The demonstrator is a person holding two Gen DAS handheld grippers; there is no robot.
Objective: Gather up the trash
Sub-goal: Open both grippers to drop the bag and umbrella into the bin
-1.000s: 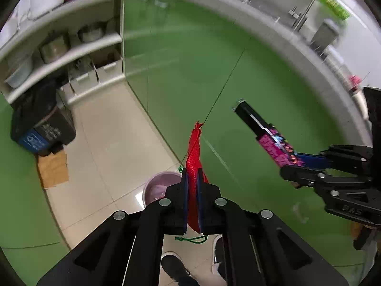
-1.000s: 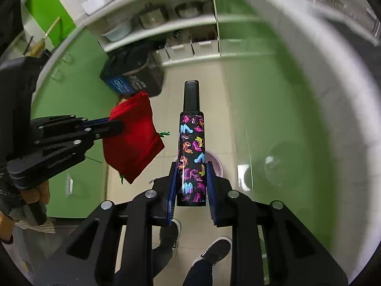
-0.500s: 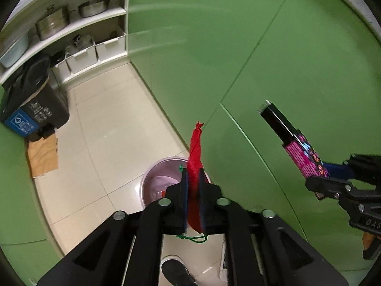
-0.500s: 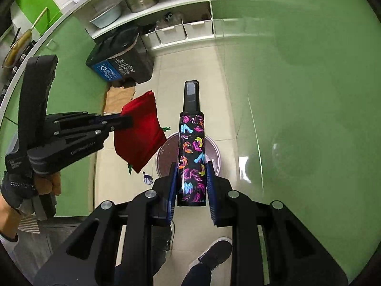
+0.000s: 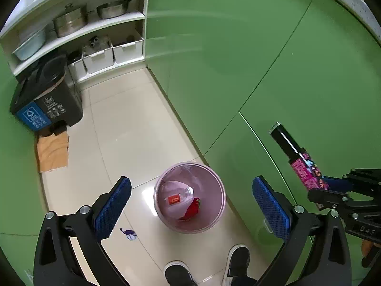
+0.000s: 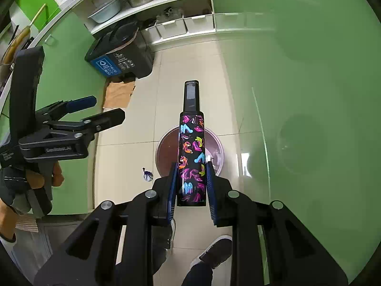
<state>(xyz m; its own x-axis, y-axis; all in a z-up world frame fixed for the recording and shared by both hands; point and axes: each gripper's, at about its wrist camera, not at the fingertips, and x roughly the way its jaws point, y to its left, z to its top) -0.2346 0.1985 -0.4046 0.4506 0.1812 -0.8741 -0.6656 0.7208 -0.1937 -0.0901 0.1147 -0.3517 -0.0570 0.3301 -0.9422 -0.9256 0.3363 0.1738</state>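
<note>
A pink waste bin (image 5: 220,211) stands on the tiled floor by the green cabinets. Inside it lie a red drawstring pouch (image 5: 192,211) and a clear plastic bottle (image 5: 178,197). My left gripper (image 5: 191,181) hangs above the bin, its jaws opening wide with nothing between them; it also shows at the left of the right wrist view (image 6: 107,107). My right gripper (image 6: 192,166) is shut on a black spray bottle printed with colourful shoes (image 6: 191,143), held over the bin's rim (image 6: 220,152). From the left wrist view that bottle (image 5: 302,166) sticks up at the right.
A small purple-and-white scrap (image 5: 129,234) lies on the floor left of the bin. A black recycling bin (image 5: 45,104) and flattened cardboard (image 5: 52,152) sit by the far shelves of pots. Green cabinet doors (image 5: 262,59) run along the right. The person's shoes (image 5: 238,259) stand near the bin.
Both grippers came down toward the floor. The left gripper opened and the red pouch dropped from it into the pink bin. The right gripper still grips the spray bottle.
</note>
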